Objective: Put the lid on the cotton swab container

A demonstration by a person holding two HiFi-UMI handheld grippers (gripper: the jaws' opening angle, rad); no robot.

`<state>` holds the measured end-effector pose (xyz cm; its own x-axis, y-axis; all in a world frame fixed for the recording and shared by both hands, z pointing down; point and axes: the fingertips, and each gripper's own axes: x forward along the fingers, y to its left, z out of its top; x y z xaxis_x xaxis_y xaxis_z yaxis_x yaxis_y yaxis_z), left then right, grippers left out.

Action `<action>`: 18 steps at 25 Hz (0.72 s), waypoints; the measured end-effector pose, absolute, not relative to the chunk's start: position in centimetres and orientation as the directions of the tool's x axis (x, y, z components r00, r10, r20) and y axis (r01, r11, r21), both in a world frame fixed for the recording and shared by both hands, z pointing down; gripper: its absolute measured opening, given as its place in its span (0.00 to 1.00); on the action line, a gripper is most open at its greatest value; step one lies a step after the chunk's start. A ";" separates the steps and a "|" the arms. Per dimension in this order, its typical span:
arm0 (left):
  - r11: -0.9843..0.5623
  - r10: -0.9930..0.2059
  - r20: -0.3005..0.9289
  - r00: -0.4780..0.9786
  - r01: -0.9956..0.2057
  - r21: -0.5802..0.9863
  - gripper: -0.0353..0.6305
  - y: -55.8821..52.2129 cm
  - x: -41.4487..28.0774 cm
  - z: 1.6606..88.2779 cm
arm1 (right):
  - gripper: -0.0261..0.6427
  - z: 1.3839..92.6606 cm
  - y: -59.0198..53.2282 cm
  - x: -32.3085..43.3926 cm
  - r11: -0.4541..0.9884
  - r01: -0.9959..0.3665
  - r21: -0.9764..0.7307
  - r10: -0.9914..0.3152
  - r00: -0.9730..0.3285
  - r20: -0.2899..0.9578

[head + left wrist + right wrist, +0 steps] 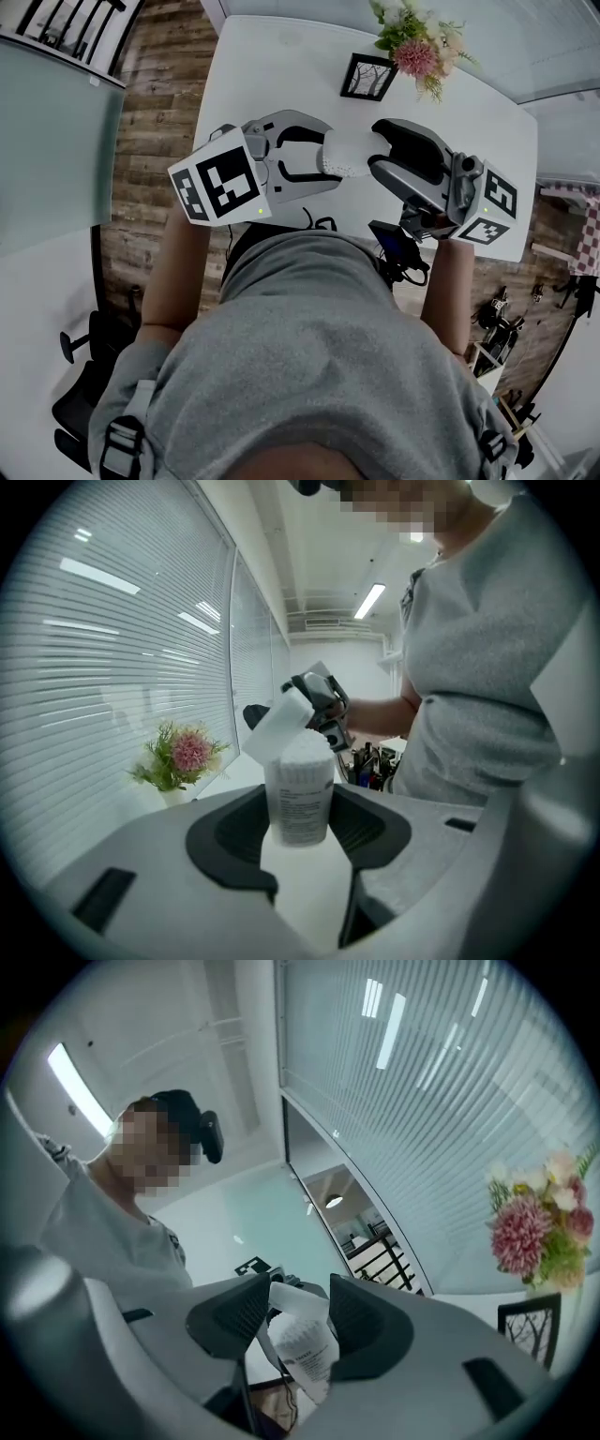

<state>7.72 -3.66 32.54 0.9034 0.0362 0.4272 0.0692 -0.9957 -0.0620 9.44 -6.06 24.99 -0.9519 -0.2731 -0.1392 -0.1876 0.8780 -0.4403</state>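
The cotton swab container [300, 797], a clear tub with a printed label and packed white swabs, stands upright in my left gripper [300, 834], whose dark pads press on its sides. In the head view the container [351, 150] sits above the white table between both grippers, with my left gripper [330, 155] on its left and my right gripper [381, 150] on its right. The white lid [275, 727] rests tilted on the container's rim, and my right gripper [319, 696] holds its upper end. In the right gripper view the lid [289, 1298] fills the gap between the pads of my right gripper [291, 1312], with the container [311, 1352] beyond.
The white table [272, 66] carries a black picture frame [368, 77] and a vase of flowers [417, 42] at its far side. A dark device with cables [394, 246] lies at the near edge. Wooden floor [155, 103] lies to the left.
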 end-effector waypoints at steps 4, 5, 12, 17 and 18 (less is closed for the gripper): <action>-0.995 0.097 0.372 0.923 0.092 0.031 0.35 -3.3 7.7 31.8 | 0.36 24.4 -4.9 8.9 0.944 -0.218 -0.246 -0.252 -0.961 -0.112; -0.994 0.112 0.358 0.927 0.100 0.054 0.35 -3.1 7.6 31.6 | 0.36 24.4 -4.6 8.8 0.955 -0.224 -0.194 -0.247 -0.964 -0.100; -0.975 0.186 0.275 0.943 0.144 0.167 0.35 -2.3 7.4 30.5 | 0.36 23.7 -3.0 7.9 0.971 -0.239 0.006 -0.238 -0.969 -0.063; -0.961 0.229 0.255 0.939 0.176 0.212 0.35 -2.0 7.3 30.3 | 0.36 23.8 -2.6 7.8 0.968 -0.242 0.065 -0.239 -0.969 -0.054; -0.959 0.236 0.255 0.938 0.182 0.219 0.35 -2.0 7.2 30.3 | 0.36 23.8 -2.5 7.8 0.968 -0.240 0.077 -0.237 -0.970 -0.051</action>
